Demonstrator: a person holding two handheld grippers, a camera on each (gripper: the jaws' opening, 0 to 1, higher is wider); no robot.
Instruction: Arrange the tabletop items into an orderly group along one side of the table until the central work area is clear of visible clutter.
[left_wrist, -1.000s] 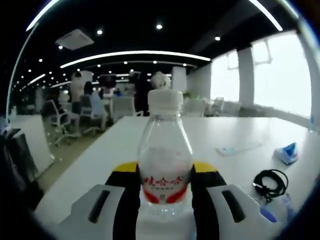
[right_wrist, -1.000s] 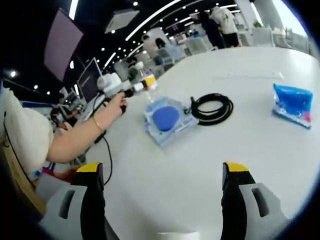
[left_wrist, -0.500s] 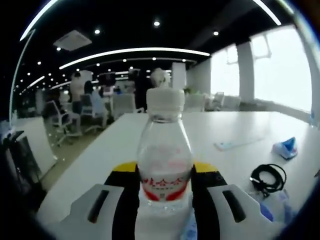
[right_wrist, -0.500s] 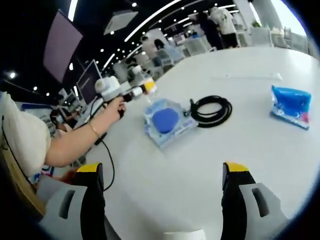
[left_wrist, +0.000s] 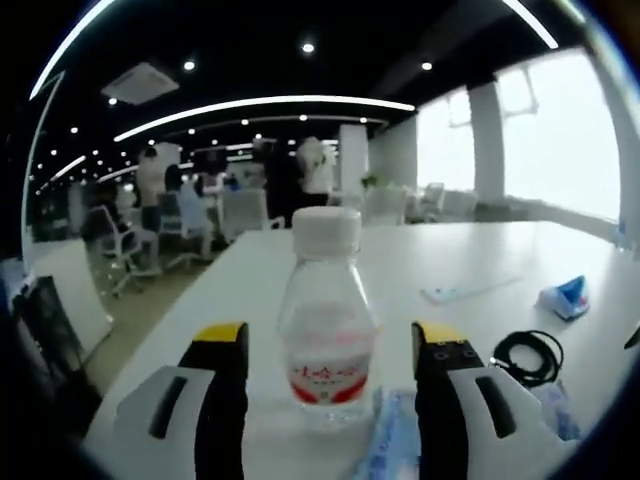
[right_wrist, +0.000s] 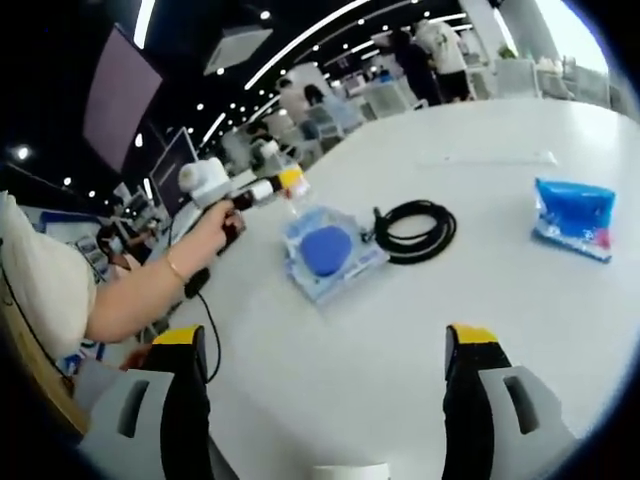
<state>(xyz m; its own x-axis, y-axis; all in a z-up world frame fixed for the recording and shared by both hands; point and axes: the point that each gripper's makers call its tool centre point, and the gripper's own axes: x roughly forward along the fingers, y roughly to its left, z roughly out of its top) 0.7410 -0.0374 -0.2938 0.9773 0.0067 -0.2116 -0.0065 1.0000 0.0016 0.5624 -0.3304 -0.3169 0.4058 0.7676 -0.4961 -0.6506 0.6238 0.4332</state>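
Note:
A clear plastic water bottle (left_wrist: 327, 330) with a white cap and a red label stands upright on the white table (left_wrist: 245, 290). My left gripper (left_wrist: 330, 345) is open, its yellow-tipped jaws standing apart on either side of the bottle without touching it. In the right gripper view, a person's hand (right_wrist: 222, 215) holds that left gripper (right_wrist: 268, 183) at the table's far left edge. My right gripper (right_wrist: 325, 350) is open over bare table, nothing between its jaws.
A clear case with a blue round pad (right_wrist: 325, 250) lies beside a coiled black cable (right_wrist: 415, 230). A blue packet (right_wrist: 573, 215) lies at the right, and a flat white strip (right_wrist: 490, 158) farther back. Office chairs and people stand beyond the table.
My left gripper has opened and let go of the bottle, which now stands free on the table. The right gripper has stayed open and almost still.

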